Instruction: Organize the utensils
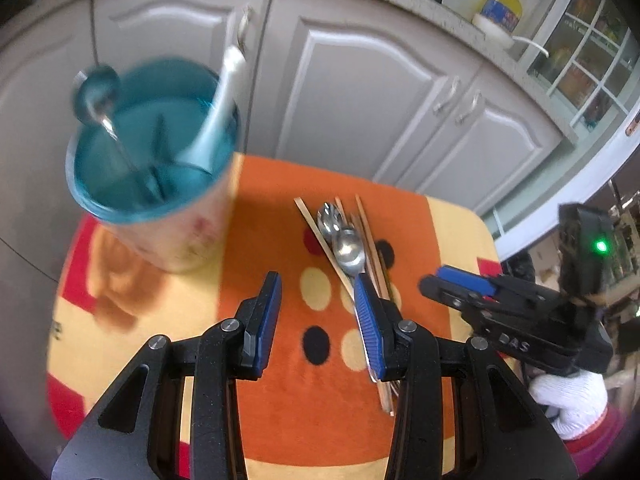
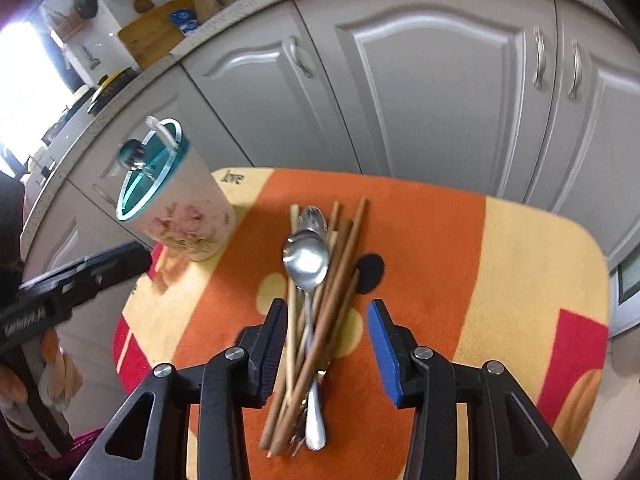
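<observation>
left wrist view alone looks down into the utensil cup (image 1: 156, 168): teal inside, a metal spoon (image 1: 98, 96) and a white utensil (image 1: 224, 96) standing in it, blurred. it also shows a white-gloved hand (image 1: 568, 404) at 4 o'clock carrying the right gripper (image 1: 440, 280), seen side-on; its gap cannot be judged from here.

right wrist view alone shows the cup's outside (image 2: 188, 216), white with a pink floral print, at 10 o'clock on the orange and yellow mat (image 2: 520, 264), and the full length of the loose pile: wooden chopsticks (image 2: 340, 264) and metal spoons (image 2: 306, 260) lying together at mat centre, bowls toward 12 o'clock.

left gripper (image 1: 318, 312) pitched steeply down, jaws wide apart over bare mat (image 1: 280, 400), nothing between them; its right pad stands just beside the pile (image 1: 348, 248).

right gripper (image 2: 328, 332) pitched steeply down, jaws parted astride the pile's handles, pads not seen pressing on them. the left gripper's body (image 2: 72, 280) enters at 9 o'clock.
</observation>
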`<state>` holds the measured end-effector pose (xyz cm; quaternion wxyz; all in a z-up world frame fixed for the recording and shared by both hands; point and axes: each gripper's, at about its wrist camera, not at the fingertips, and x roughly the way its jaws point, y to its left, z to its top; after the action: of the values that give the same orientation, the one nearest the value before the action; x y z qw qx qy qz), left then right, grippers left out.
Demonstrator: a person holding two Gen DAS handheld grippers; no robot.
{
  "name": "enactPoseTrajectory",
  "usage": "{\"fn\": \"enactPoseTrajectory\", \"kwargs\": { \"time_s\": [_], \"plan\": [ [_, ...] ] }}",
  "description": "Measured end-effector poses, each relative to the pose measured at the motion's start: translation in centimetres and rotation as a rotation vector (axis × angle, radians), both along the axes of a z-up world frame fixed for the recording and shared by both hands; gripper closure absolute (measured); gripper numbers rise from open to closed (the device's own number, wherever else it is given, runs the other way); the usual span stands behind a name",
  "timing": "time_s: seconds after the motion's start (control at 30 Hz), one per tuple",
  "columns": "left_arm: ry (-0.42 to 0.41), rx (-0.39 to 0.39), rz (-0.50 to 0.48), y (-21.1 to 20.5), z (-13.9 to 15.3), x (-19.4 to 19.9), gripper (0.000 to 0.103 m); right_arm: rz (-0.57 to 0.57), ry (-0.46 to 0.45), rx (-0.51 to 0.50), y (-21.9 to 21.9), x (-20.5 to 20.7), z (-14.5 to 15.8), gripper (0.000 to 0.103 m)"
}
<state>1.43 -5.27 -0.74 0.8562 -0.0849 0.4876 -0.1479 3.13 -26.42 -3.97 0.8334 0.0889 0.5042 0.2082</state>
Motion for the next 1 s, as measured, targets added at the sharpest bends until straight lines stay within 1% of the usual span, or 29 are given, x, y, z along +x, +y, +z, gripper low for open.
{"fn": "enactPoseTrajectory", "kwargs": {
  "time_s": [0.1, 0.2, 0.3, 0.43, 0.6, 0.63, 0.67, 0.7, 0.73, 0.77, 0.8, 0.83, 0.87, 1.0],
  "plan": [
    [0.023, -0.021, -0.004, -1.0, -1.3, 0.7, 0.066, 0.001, 0.032, 0.004, -0.2, 0.8, -1.5, 0.068],
    [0.045, -0.042, -0.012, -1.8, -2.7, 1.9, 0.066, -0.015, 0.049, 0.019, -0.8, 1.1, -2.2, 0.068],
    [0.052, -0.03, -0.026, -2.7, -4.0, 3.2, 0.066, -0.015, 0.056, 0.031, -1.5, 1.1, -2.5, 0.068],
    [0.06, -0.047, -0.03, -3.4, -5.6, 5.1, 0.067, -0.01, 0.05, 0.019, -2.3, 1.1, -2.4, 0.068],
    [0.061, -0.039, -0.048, -4.4, -6.7, 6.8, 0.067, -0.017, 0.054, 0.037, -3.1, 1.5, -2.3, 0.068],
    [0.063, -0.038, -0.052, -4.6, -6.8, 7.0, 0.072, -0.016, 0.057, 0.041, -3.2, 1.6, -2.4, 0.068],
    [0.07, -0.038, -0.057, -4.8, -7.1, 7.3, 0.081, -0.014, 0.058, 0.044, -3.2, 1.7, -2.5, 0.068],
    [0.072, -0.034, -0.06, -5.0, -7.2, 7.5, 0.085, -0.012, 0.06, 0.045, -3.1, 1.8, -2.5, 0.068],
    [0.066, -0.032, -0.066, -5.2, -7.2, 7.6, 0.092, -0.008, 0.061, 0.046, -3.1, 2.0, -2.6, 0.068],
    [0.06, -0.034, -0.073, -5.3, -7.2, 7.6, 0.096, -0.005, 0.063, 0.046, -3.0, 2.1, -2.6, 0.068],
    [0.055, -0.04, -0.078, -5.3, -7.2, 7.6, 0.096, -0.002, 0.064, 0.047, -2.9, 2.3, -2.7, 0.068],
    [0.059, -0.042, -0.083, -5.3, -7.2, 7.7, 0.1, 0.001, 0.069, 0.047, -2.8, 2.5, -2.8, 0.068],
    [0.064, -0.059, -0.087, -5.1, -7.2, 7.6, 0.101, 0.001, 0.071, 0.047, -2.8, 2.7, -2.8, 0.068],
    [0.093, -0.085, -0.097, -4.7, -6.9, 7.1, 0.102, 0.009, 0.09, 0.071, -2.2, 3.8, -2.9, 0.068]
  ]
}}
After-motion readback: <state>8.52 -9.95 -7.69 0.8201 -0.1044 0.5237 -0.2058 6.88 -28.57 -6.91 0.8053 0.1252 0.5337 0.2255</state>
